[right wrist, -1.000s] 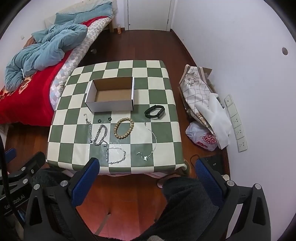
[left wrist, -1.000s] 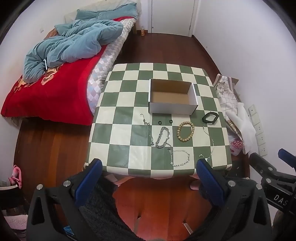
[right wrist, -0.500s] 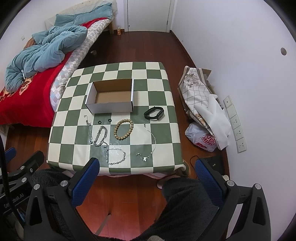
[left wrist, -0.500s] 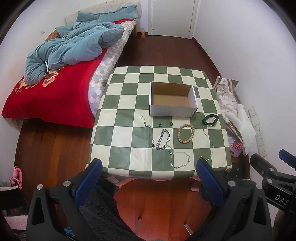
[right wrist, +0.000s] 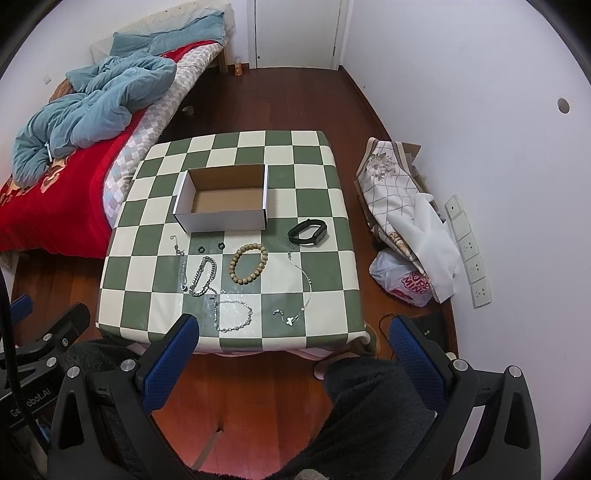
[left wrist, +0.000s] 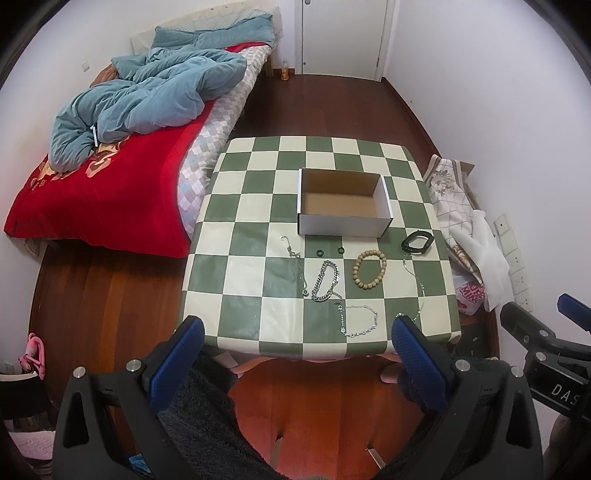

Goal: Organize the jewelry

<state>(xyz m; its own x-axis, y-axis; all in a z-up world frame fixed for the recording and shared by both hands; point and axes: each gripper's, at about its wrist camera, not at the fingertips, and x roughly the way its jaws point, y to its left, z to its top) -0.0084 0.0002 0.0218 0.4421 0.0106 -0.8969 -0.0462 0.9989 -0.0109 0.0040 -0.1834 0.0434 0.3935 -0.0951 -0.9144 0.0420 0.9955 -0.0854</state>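
Observation:
An empty white cardboard box (left wrist: 343,203) (right wrist: 223,197) stands mid-table on a green and cream checked cloth (left wrist: 243,291) (right wrist: 317,206). In front of it lie a wooden bead bracelet (left wrist: 370,273) (right wrist: 248,263), a black band (left wrist: 417,242) (right wrist: 308,232), a chunky silver chain (left wrist: 325,281) (right wrist: 202,276), two small dark rings (left wrist: 330,252) (right wrist: 211,247), and thin silver chains (left wrist: 360,321) (right wrist: 232,310) (right wrist: 301,291). My left gripper (left wrist: 297,354) and right gripper (right wrist: 291,350) hang open, held back from the table's near edge, with nothing between the fingers.
A bed with a red blanket and blue duvet (left wrist: 122,118) (right wrist: 74,118) lies left of the table. Bags and cloth (left wrist: 465,229) (right wrist: 402,229) are piled against the right wall. A closed door (right wrist: 295,33) is at the far end. Dark fuzzy trouser legs (right wrist: 369,413) show below.
Both views have drifted back slightly, so the table sits a little lower and smaller in frame. The jewelry and box have not moved. Both grippers stay open.

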